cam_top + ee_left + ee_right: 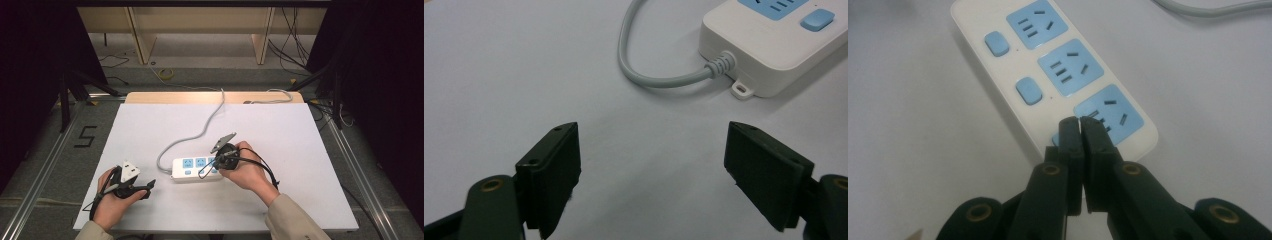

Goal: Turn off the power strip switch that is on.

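The table (pixel 150 125) filled the middle of the high view, with the power strip (pixel 187 168) lying on it just below the frame's centre. Its cord (pixel 200 131) ran from the strip's left end, looped, then climbed toward the table's top edge. The right gripper (pixel 218 162) sat over the strip's right end, at centre. The left gripper (pixel 150 186) rested on the table at lower left, apart from the strip.

Ahead of the left gripper's jaws we see a power strip (pixel 774 55) of smooth, glossy white plastic, its cord (pixel 649 75) probably rubbery; the tabletop (pixel 499 75) under them looks matt.
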### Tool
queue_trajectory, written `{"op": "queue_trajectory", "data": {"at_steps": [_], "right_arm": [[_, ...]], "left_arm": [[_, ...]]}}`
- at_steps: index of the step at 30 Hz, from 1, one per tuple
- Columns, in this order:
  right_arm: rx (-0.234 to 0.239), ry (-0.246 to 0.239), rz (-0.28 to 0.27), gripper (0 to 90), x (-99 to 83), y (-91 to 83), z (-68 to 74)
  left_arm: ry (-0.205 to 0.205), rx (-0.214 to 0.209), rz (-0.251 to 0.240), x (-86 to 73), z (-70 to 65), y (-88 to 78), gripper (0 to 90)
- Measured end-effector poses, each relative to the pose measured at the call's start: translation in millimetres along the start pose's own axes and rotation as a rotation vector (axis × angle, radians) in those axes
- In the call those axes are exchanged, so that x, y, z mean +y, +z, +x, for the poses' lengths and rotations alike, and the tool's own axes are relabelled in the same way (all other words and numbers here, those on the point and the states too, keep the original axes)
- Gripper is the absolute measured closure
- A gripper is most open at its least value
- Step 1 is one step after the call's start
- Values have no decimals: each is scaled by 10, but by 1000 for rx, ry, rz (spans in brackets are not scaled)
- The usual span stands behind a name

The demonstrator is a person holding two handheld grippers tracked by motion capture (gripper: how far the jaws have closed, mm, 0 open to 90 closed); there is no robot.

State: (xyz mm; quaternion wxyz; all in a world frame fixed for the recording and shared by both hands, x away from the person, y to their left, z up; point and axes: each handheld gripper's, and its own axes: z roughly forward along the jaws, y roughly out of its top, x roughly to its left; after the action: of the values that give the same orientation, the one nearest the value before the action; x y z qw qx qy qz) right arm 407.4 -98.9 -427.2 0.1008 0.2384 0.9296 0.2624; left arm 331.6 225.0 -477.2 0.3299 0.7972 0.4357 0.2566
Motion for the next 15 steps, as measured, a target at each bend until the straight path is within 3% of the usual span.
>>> {"op": "queue_trajectory", "data": {"at_steps": [15], "right_arm": [[-17,63,-66,804,-282,-201,-138]], "left_arm": [[-2,-1,0,-4,-3,-3,229]]}}
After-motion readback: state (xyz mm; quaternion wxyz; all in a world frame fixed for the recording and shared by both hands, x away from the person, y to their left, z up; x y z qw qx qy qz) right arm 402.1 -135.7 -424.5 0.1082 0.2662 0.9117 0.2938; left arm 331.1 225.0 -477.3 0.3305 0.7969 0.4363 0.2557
